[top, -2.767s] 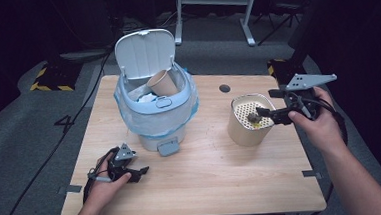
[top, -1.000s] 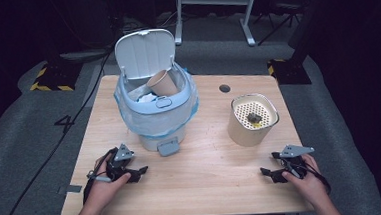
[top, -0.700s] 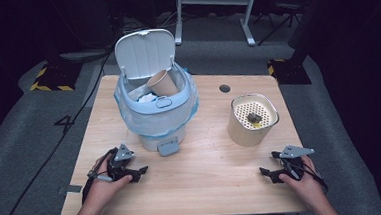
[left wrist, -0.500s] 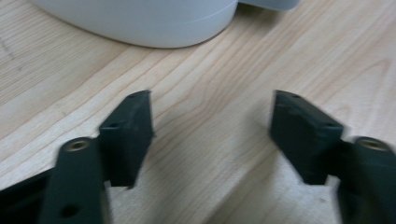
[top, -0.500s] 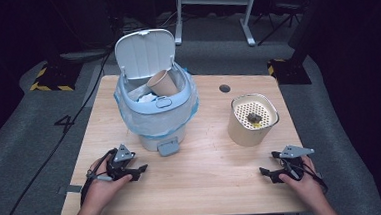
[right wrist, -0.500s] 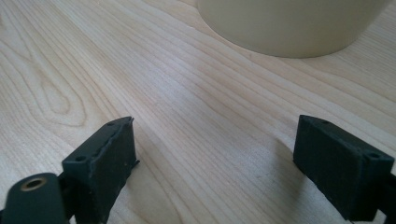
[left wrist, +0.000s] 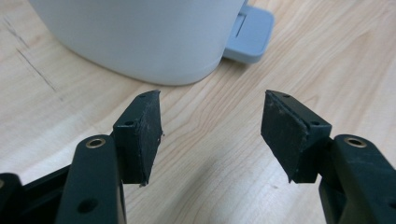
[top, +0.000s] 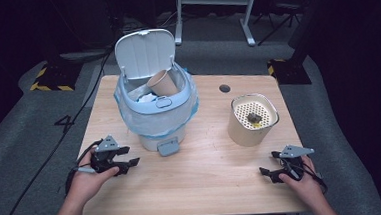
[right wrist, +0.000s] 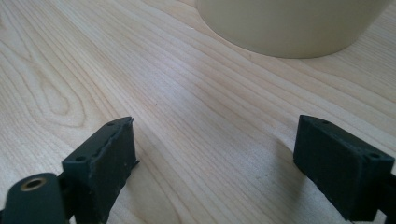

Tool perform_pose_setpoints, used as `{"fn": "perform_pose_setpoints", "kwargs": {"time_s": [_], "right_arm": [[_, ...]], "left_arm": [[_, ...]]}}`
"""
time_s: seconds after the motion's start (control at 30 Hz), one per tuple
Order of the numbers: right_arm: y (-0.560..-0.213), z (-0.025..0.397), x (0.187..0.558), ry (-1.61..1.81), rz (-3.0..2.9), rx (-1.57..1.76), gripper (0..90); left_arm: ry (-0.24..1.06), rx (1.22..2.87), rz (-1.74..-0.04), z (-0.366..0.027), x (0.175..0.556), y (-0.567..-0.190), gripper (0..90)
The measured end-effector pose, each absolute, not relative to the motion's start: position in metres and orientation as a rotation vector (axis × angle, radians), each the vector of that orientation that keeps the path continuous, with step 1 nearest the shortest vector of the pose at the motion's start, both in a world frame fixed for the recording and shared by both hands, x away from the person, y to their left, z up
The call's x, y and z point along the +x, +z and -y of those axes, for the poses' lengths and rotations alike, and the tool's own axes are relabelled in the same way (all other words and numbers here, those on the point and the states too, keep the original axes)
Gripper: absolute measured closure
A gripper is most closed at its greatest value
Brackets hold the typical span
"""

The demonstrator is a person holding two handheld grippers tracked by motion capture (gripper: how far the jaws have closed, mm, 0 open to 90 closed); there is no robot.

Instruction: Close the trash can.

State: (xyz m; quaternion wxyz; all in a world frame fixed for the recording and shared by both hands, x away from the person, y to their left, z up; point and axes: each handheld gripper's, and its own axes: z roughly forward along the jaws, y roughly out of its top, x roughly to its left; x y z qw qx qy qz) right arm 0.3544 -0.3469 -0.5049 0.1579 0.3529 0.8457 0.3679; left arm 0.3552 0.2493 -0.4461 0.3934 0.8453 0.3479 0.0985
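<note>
A pale blue pedal bin with its lid up stands on the wooden table, lined with a bag and holding a brown paper cup and white scraps. A cream cylinder container with a perforated insert and a small dark lump on it stands to the right. My left gripper rests on the table left of the bin's pedal, open and empty. My right gripper rests near the front right corner, open and empty. The bin's base and pedal lie just ahead of the left gripper. The cream container lies ahead of the right gripper.
A small dark round hole sits in the tabletop behind the container. Cables trail from both grippers off the front edge. Dark floor and a metal stand lie beyond the table.
The right gripper came down from the cream container's rim to the table's front right and has stayed there. The left gripper has not moved.
</note>
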Motion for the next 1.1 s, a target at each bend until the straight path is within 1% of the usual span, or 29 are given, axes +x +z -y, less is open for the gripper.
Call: {"fn": "perform_pose_setpoints", "kwargs": {"time_s": [0.17, 0.37, 0.4, 0.43, 0.6, 0.7, 0.87, 1.0, 1.1], "right_arm": [[-0.505, 0.347, 0.355, 1.057, -2.418, 1.014, 13.5], [-0.505, 0.347, 0.355, 1.057, -2.418, 1.014, 13.5], [-0.505, 0.347, 0.355, 1.057, -2.418, 1.014, 13.5], [-0.505, 0.347, 0.355, 1.057, -2.418, 1.014, 13.5], [-0.505, 0.347, 0.355, 1.057, -2.418, 1.014, 13.5], [-0.505, 0.347, 0.355, 1.057, -2.418, 1.014, 13.5], [-0.505, 0.347, 0.355, 1.057, -2.418, 1.014, 13.5], [-0.505, 0.347, 0.355, 1.057, -2.418, 1.014, 13.5], [-0.505, 0.347, 0.355, 1.057, -2.418, 1.014, 13.5]], "left_arm": [[0.224, 2.142, -0.836, -0.252, 0.355, -0.420, 38.5], [0.240, 2.096, -0.786, -0.261, 0.356, -0.393, 39.4], [0.240, 2.096, -0.786, -0.261, 0.356, -0.393, 39.4], [0.248, 2.063, -0.773, -0.266, 0.357, -0.385, 39.4], [0.269, 1.998, -0.748, -0.277, 0.361, -0.364, 40.2], [0.267, 1.939, -0.732, -0.279, 0.364, -0.354, 40.7], [0.302, 1.847, -0.705, -0.282, 0.371, -0.339, 41.6], [0.321, 1.773, -0.711, -0.283, 0.376, -0.327, 41.9], [0.307, 1.737, -0.734, -0.282, 0.382, -0.320, 42.0]]}}
